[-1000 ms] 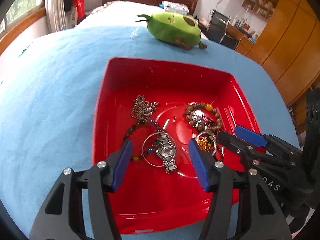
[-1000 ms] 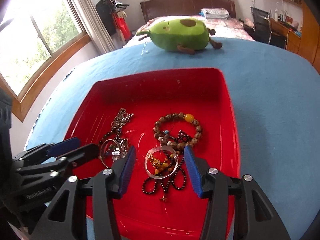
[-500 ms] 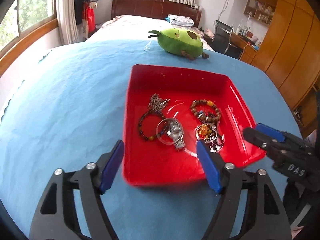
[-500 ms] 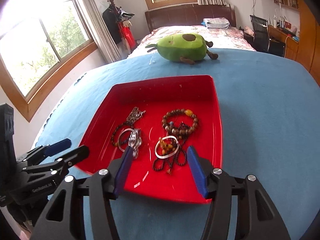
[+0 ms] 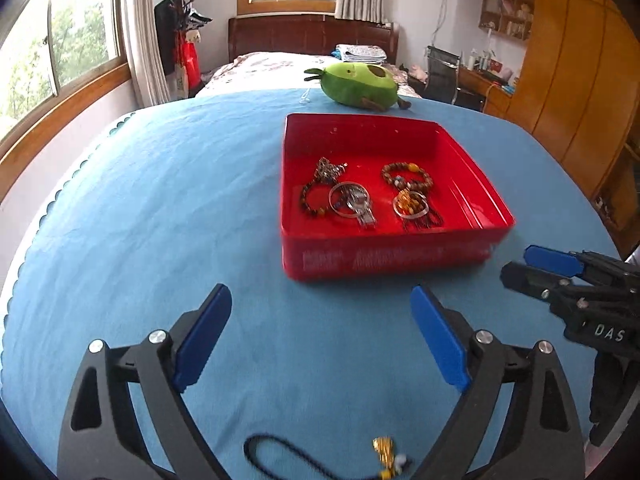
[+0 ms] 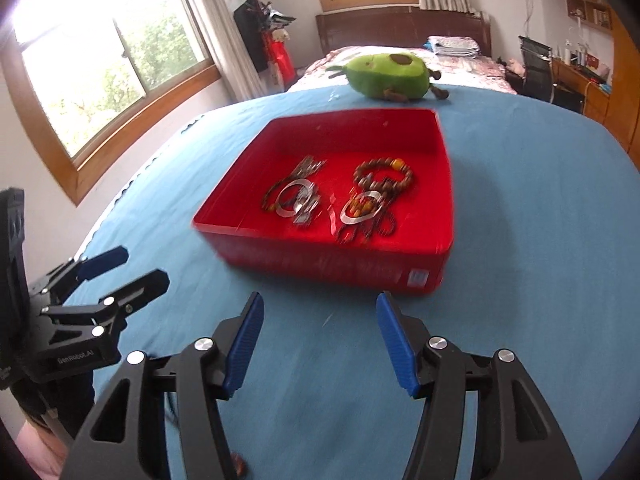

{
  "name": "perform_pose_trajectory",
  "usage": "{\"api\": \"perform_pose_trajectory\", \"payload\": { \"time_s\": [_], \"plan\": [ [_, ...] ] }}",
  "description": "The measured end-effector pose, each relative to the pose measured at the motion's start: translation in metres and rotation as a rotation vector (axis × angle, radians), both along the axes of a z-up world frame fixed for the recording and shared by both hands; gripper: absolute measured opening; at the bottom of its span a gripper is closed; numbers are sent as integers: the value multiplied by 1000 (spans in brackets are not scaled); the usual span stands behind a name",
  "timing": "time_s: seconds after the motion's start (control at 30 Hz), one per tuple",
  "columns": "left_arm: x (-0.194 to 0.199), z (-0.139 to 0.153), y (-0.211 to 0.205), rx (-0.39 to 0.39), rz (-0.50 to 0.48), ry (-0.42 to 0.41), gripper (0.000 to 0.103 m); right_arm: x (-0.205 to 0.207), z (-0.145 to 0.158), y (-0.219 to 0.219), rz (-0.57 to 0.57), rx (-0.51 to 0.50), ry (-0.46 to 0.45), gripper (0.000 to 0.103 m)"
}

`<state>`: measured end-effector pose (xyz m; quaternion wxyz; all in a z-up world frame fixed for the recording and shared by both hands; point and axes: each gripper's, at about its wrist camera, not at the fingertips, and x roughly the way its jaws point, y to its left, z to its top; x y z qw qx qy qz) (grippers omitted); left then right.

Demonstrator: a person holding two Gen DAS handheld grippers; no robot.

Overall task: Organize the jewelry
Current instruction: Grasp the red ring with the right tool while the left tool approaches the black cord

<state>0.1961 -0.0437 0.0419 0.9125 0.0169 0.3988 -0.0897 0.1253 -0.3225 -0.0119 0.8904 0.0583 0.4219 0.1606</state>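
1. Sorting stands mostly done, we judge: bracelets and a watch lie in the red tray.
2. We see a black beaded necklace left on the blue cloth.
3. Our left gripper, jaws just opened wide, and right gripper, partly open, hold nothing.

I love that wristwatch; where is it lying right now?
The silver watch lies in the red tray, left of middle in the left wrist view, under a clear bangle, beside the brown bead bracelet.
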Motion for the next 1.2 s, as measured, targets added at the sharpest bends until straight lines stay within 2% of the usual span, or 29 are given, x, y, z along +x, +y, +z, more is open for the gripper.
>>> {"api": "perform_pose_trajectory", "payload": {
  "time_s": [0.17, 0.2, 0.23, 0.3, 0.47, 0.57, 0.7, 1.1, 1.17, 1.2],
  "plan": [
    [-31, 1, 5, 6, -3, -25, 91, -33, -10, 7, 34, 4, 17, 59],
    [-37, 1, 5, 8, -4, -26, 91, -39, -12, 9, 38, -1, 18, 62],
    [-43, 0, 7, 8, -6, -26, 92, -44, -13, 11, 38, -6, 20, 71],
    [-53, -2, 9, 5, -8, -26, 92, -54, -14, 14, 34, -15, 18, 78],
    [-72, -11, 11, 2, -1, -18, 93, -83, -14, 21, 61, -3, -9, 80],
    [-84, -18, 15, -13, 3, -3, 94, -96, -17, 26, 87, 7, -1, 85],
    [-98, -25, 19, -17, 6, 7, 95, -112, -22, 33, 108, 7, 12, 98],
    [-127, -44, 39, -30, 31, 75, 95, -130, -42, 40, 145, 37, 83, 98],
    [-127, -46, 43, -35, 41, 95, 95, -130, -45, 39, 147, 38, 94, 91],
    [-127, -47, 46, -37, 47, 105, 95, -129, -47, 39, 145, 35, 100, 85]
  ]
}}
